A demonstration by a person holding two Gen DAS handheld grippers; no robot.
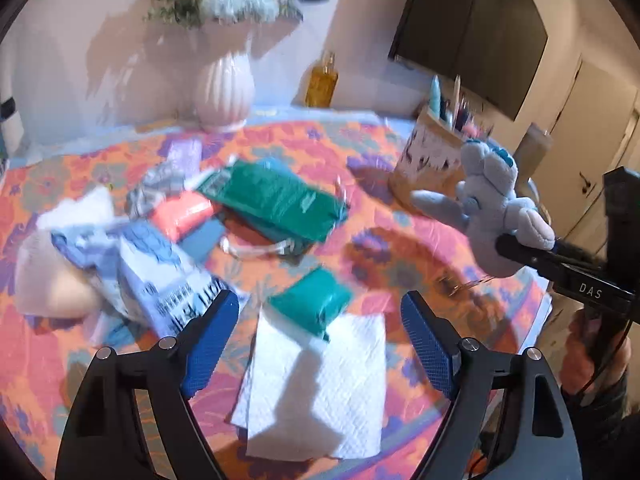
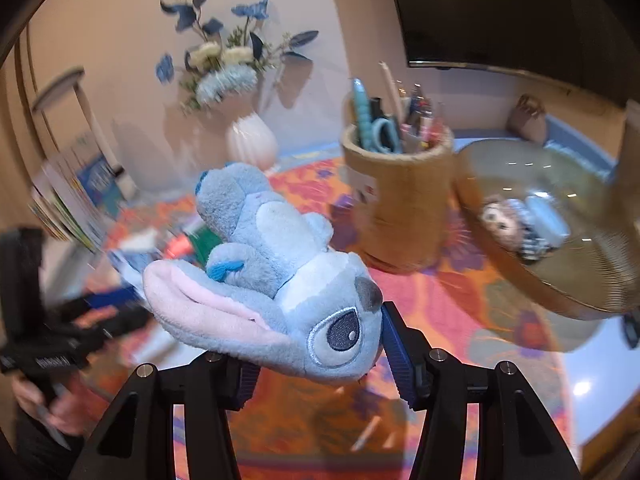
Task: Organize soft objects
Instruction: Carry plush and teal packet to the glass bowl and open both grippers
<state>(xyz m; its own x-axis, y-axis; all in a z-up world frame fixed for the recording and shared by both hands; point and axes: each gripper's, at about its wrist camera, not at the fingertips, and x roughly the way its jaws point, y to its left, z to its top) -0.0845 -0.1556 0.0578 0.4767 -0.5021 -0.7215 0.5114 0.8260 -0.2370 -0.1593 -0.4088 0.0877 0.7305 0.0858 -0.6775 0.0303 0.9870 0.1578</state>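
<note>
A blue-grey plush toy point(image 2: 280, 264) with long pink-lined ears lies sideways in my right gripper point(image 2: 316, 340), which is shut on its head. In the left wrist view the same plush toy point(image 1: 492, 204) hangs at the right, above the table, in the right gripper point(image 1: 516, 250). My left gripper point(image 1: 318, 300) stands open and holds nothing, above a small green packet point(image 1: 312, 300) that rests on a white paper towel point(image 1: 320, 380). Behind them lie a large green packet point(image 1: 276, 196), an orange packet point(image 1: 184, 212) and a blue and white bag point(image 1: 160, 272).
A floral cloth point(image 1: 380, 240) covers the table. A pen holder point(image 2: 400, 208) stands beyond the plush, and a glass bowl point(image 2: 580, 292) with a small owl toy point(image 2: 504, 220) inside is at the right. A white vase point(image 1: 226, 92) and an amber bottle point(image 1: 322, 80) stand by the wall.
</note>
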